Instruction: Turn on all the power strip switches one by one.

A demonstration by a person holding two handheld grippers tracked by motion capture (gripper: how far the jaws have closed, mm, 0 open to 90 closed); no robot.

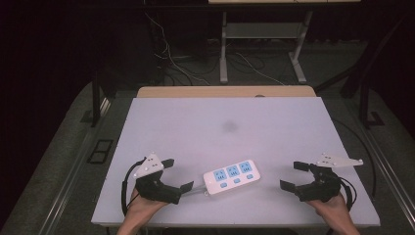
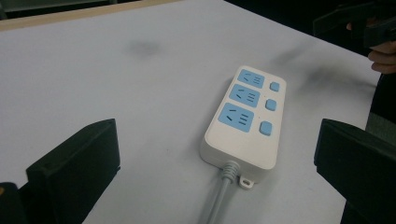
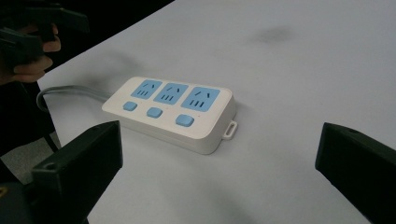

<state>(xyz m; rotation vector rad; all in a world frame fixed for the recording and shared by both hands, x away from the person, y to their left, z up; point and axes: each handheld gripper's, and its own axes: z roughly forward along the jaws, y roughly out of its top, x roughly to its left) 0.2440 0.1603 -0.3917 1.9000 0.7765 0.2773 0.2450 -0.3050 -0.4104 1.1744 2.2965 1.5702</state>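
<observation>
Pretty much the starting line here, judging by how things lie. The white plastic power strip with three blue sockets and three blue buttons [image 1: 232, 176] lies flat on the pale table top [image 1: 225, 127], near the front edge and roughly midway between the two hands, and nothing touches it. The left gripper [image 1: 177, 175] sits just off the strip's cable end, jaws spread wide and holding nothing. The right gripper [image 1: 295, 175] is a bit further out on the other side, also wide apart and empty. So by the look of it the grab or the button press hasn't begun, and all the actual work is left.

What each camera adds: the high view gives the layout, both hands low at the front and the strip angled between them, plus a faint dark smudge [image 1: 229, 127] further back on the table. The left gripper view looks along the strip from its cable end, so the grey cable [image 2: 223, 189] and the little mounting tab [image 2: 246, 181] beside it show up nicely. The right gripper view gets the opposite end, with a second tab [image 3: 229, 129] and the cable curling off towards the table's edge.
</observation>
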